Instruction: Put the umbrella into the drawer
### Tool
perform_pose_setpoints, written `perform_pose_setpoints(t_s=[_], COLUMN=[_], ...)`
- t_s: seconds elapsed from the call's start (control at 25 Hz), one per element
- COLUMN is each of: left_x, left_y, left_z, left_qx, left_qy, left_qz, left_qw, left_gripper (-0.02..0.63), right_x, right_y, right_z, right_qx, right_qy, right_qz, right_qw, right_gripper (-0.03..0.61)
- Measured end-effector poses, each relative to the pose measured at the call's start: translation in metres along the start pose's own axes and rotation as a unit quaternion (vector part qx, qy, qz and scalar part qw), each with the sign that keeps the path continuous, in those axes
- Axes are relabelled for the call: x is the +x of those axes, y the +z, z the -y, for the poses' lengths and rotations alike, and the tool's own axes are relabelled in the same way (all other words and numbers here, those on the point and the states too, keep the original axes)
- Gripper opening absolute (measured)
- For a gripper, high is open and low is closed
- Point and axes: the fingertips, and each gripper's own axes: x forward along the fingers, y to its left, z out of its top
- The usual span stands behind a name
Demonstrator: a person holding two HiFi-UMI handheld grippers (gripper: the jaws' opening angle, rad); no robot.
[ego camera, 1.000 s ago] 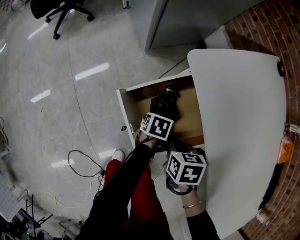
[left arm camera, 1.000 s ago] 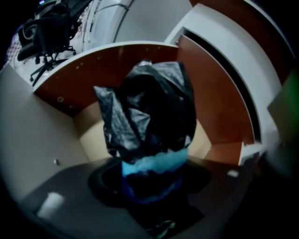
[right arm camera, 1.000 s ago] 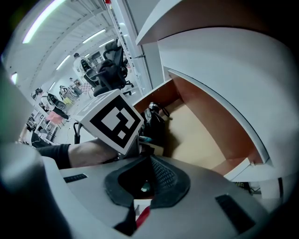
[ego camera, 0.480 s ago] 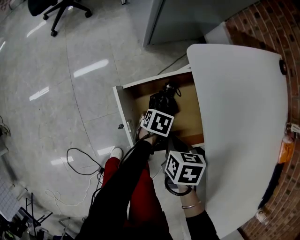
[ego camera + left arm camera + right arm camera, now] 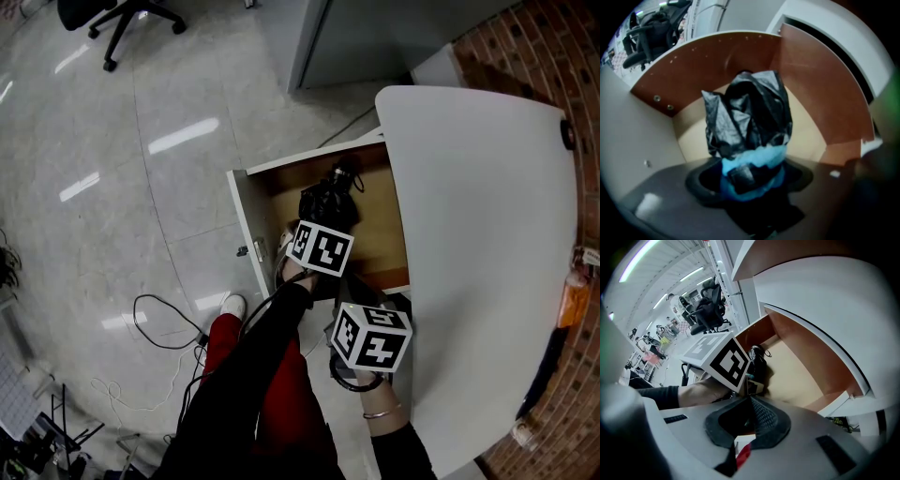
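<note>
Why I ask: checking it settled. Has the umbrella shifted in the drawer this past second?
No: the umbrella lies where it did, handle equally near the drawer's far wall.

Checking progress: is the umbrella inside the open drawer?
Yes, the umbrella sits between the walls of the drawer, over its wooden floor.

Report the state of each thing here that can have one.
drawer, pulled open.
umbrella, folded up, inside the drawer.
left gripper, jaws wide and just been opening, with the umbrella's near end between them.
right gripper, jaws together, nothing held.
</note>
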Motion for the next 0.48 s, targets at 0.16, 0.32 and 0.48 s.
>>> perform_pose_setpoints(t_s=[0.16, 0.32, 0.48], left_x=[-0.003, -0.011, -0.022], left_y=[0.003, 0.007, 0.011], left_z=[-0.001, -0.003, 0.000], left_qx=[0.002, 0.006, 0.006], left_qy=[0.018, 0.047, 0.059], left_qz=[0.025, 0.048, 0.066], left_qw=[0.9995, 0.9977, 0.9960], left_gripper=[0.324, 0.328, 0.328], right_x=[-0.001, -0.004, -0.006], right_y=[-0.002, -0.003, -0.004], right_z=[0.003, 0.006, 0.010], right_qx=[0.004, 0.006, 0.006], right_qy=[-0.005, -0.012, -0.019], right_qz=[0.002, 0.006, 0.011], right_qw=[1.000, 1.000, 1.000], right_gripper=[0.006, 0.006, 0.006])
